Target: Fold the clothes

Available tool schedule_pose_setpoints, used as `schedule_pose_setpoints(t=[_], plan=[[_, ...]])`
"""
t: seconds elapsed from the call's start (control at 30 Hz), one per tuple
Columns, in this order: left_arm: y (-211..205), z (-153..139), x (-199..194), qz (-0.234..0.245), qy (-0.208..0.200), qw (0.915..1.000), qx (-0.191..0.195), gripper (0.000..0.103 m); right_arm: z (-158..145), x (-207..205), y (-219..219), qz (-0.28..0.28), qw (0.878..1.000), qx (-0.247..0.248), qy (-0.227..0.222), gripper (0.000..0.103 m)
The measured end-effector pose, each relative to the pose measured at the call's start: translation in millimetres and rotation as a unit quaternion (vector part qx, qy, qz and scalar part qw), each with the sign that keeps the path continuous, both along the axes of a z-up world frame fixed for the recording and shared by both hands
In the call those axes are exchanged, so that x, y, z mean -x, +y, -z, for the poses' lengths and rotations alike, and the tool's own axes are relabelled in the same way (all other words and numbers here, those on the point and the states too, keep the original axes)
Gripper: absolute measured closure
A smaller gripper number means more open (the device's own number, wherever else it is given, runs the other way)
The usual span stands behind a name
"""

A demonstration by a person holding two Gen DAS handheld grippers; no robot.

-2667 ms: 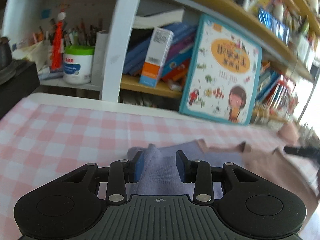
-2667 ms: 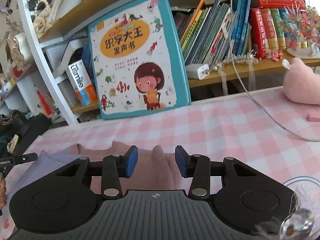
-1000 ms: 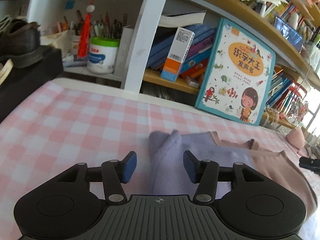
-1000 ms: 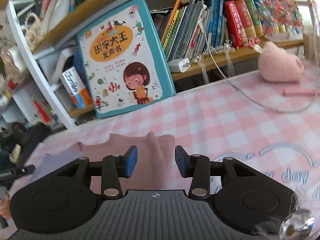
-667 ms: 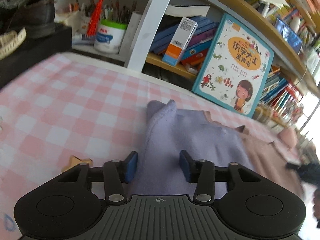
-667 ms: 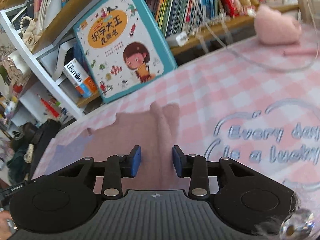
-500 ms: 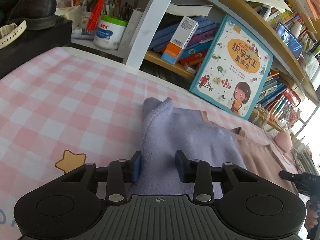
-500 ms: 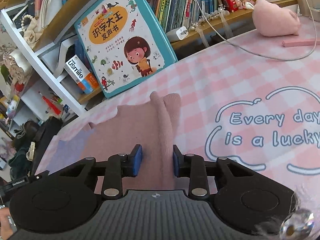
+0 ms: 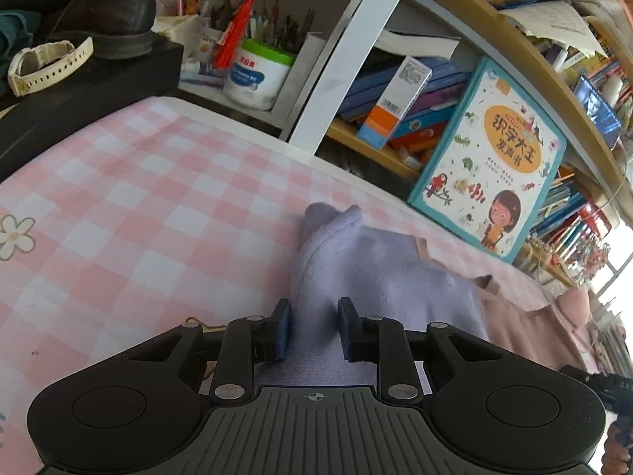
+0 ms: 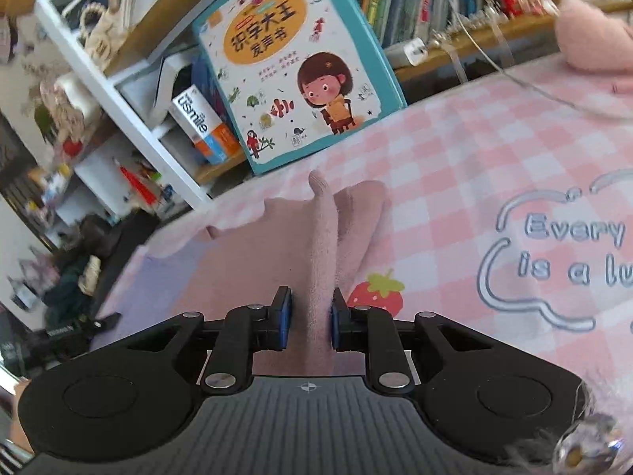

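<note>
Two grippers are set at opposite ends of one garment (image 9: 395,273), which lies flat on the pink checked tablecloth (image 9: 138,206) in front of the picture book (image 9: 490,158) leaning on the shelf. The garment is lilac on one half and dusty pink on the other. A raised ridge of lilac cloth runs away from the left gripper (image 9: 312,330) toward the book, and the jaws are closing on it, with cloth between the blue pads (image 9: 281,332); whether it is yet firmly pinched cannot be told. A like ridge of pink cloth (image 10: 324,237) passes between the jaws of the right gripper (image 10: 310,322), which are narrow and closing, the pads appearing to press on it. Both ends are judged to be gathered this way so that the near edge can be lifted evenly and carried over toward the book for a fold. The garment's far edge, with its collar notch, lies just short of the book. A strawberry print (image 10: 376,297) sits just beside the pink end.
</note>
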State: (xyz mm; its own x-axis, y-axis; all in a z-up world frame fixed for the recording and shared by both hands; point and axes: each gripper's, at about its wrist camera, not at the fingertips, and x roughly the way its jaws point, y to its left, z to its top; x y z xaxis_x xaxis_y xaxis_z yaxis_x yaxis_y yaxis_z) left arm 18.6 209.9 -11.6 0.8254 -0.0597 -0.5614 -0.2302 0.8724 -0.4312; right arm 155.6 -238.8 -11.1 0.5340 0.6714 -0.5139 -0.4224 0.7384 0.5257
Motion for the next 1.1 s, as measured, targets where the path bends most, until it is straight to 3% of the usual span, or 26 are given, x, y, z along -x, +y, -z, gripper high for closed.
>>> schedule_pose_setpoints(t=[0.13, 0.37, 0.43, 0.6, 0.83, 0.97, 1.03, 1.1], plan=[[-6, -3, 0, -0.003, 0.003, 0.9998, -0.019, 0.079, -1, 5, 8, 0.001, 0.999, 0.033, -0.026, 0.082], [-27, -16, 9, -0.017, 0.008, 0.9958, -0.09, 0.076, -4, 9, 9, 0.015, 0.996, 0.066, -0.055, 0.074], [-31, -23, 16, -0.024, 0.004, 0.9941, -0.106, 0.069, -9, 12, 8, 0.024, 0.994, 0.08, -0.071, 0.072], [-38, -47, 39, -0.032, -0.014, 0.9902, -0.135, 0.067, -19, 20, 7, 0.028, 0.984, 0.132, -0.115, 0.07], [-47, -56, 58, -0.019, -0.01, 0.9936, -0.111, 0.067, -32, 36, 8, -0.03, 0.972, 0.163, -0.166, 0.064], [-62, -51, 61, -0.008, 0.014, 0.9919, -0.126, 0.066, -37, 48, 16, -0.078, 0.964, 0.167, -0.192, 0.06], [-68, -49, 64, -0.004, 0.022, 0.991, -0.132, 0.052, -38, 53, 20, -0.104, 0.961, 0.163, -0.199, 0.059], [-72, -50, 70, -0.002, 0.024, 0.9908, -0.133, 0.047, -39, 58, 23, -0.132, 0.958, 0.156, -0.202, 0.057]])
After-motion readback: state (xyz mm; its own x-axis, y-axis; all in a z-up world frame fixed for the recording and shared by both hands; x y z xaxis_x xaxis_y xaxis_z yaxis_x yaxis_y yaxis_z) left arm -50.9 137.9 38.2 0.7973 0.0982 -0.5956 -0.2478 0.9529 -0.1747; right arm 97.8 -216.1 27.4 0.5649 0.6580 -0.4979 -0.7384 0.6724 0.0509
